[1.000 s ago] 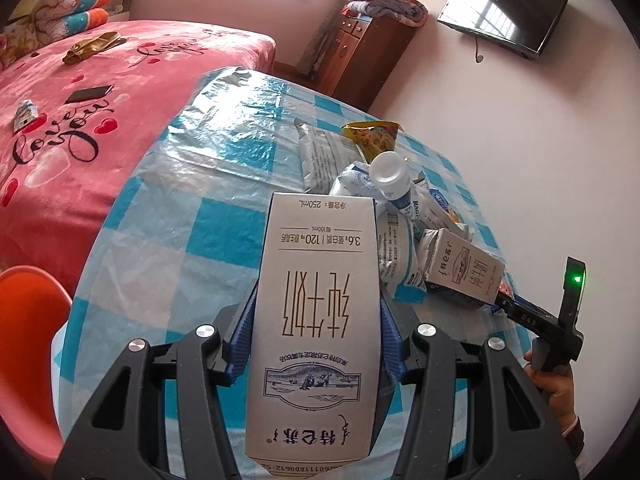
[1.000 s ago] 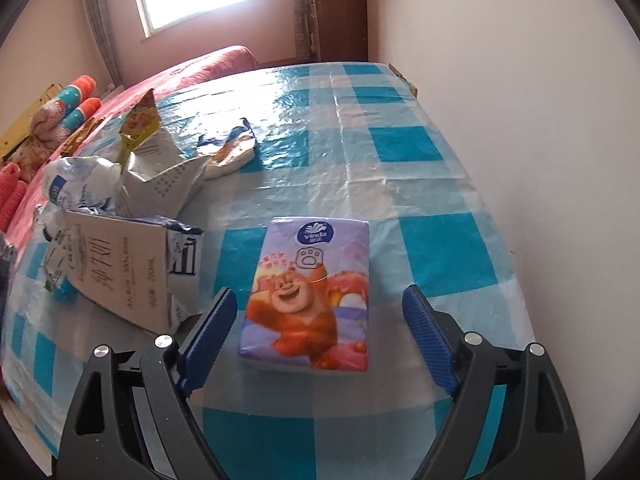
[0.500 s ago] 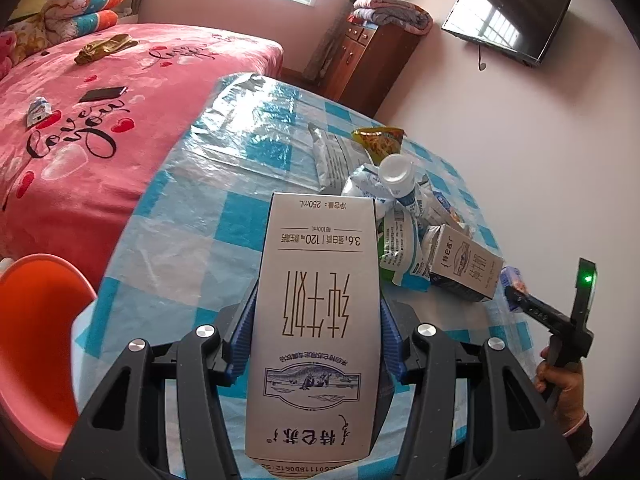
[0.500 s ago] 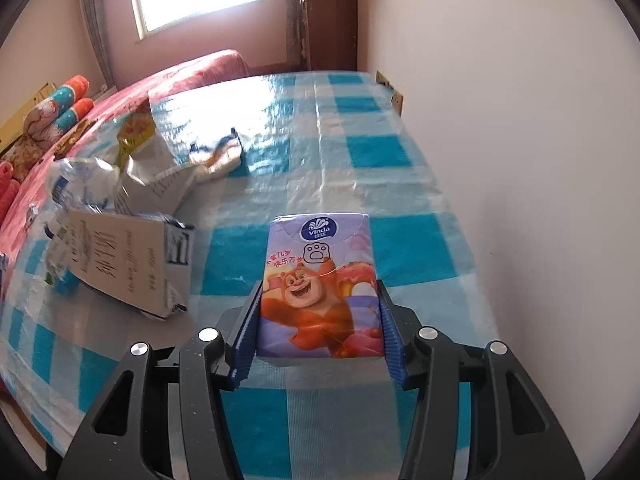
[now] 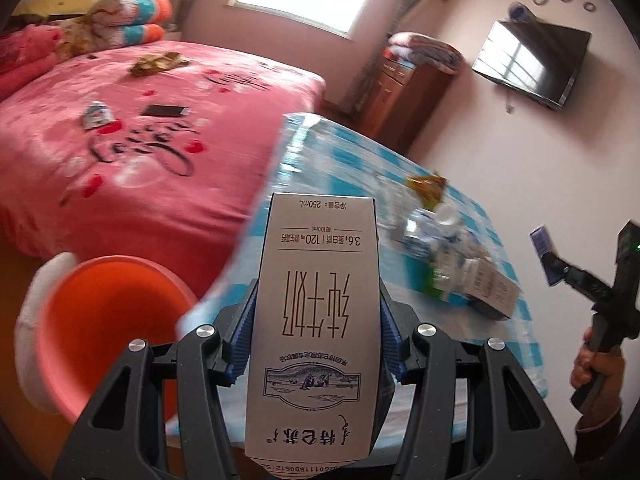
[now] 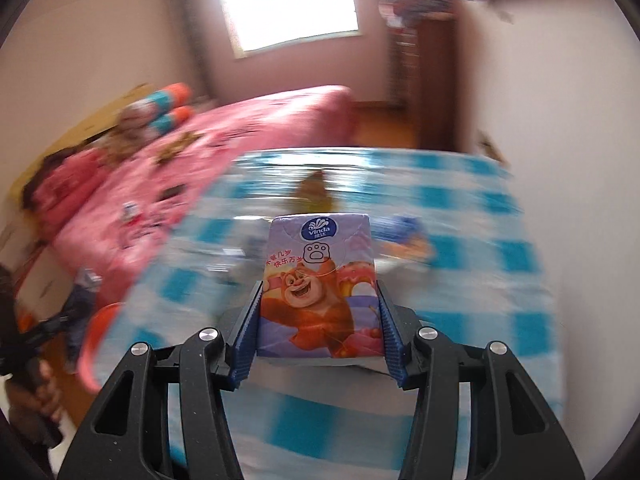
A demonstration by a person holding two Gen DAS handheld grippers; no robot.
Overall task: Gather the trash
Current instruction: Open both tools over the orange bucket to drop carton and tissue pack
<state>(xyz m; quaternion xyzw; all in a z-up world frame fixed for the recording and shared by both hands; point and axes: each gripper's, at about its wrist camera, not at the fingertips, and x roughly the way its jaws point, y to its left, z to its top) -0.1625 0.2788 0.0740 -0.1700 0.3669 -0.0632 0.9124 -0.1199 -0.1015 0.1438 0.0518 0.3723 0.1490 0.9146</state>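
Observation:
My left gripper (image 5: 314, 332) is shut on a tall white milk carton (image 5: 316, 308), its blue pads pressed on both sides, held above the edge of the blue-checked table (image 5: 348, 160). An orange bin (image 5: 100, 328) lies just below and left of the carton. My right gripper (image 6: 318, 332) is shut on a purple tissue pack with a cartoon bear (image 6: 320, 284), lifted off the checked table (image 6: 460, 280). In the left wrist view the right gripper (image 5: 548, 260) shows at the far right, held up in a hand. A heap of trash (image 5: 444, 256) lies on the table.
A pink bed (image 5: 132, 140) flanks the table's left side, with a phone (image 5: 164, 111) and small wrappers on it. A wooden cabinet (image 5: 404, 96) and a wall TV (image 5: 532, 62) stand beyond. A person's hand (image 6: 38, 396) shows at the lower left of the right wrist view.
The right gripper closed on the tissue pack and lifted it off the table. The left gripper carried the carton left, bringing the orange bin into fuller view.

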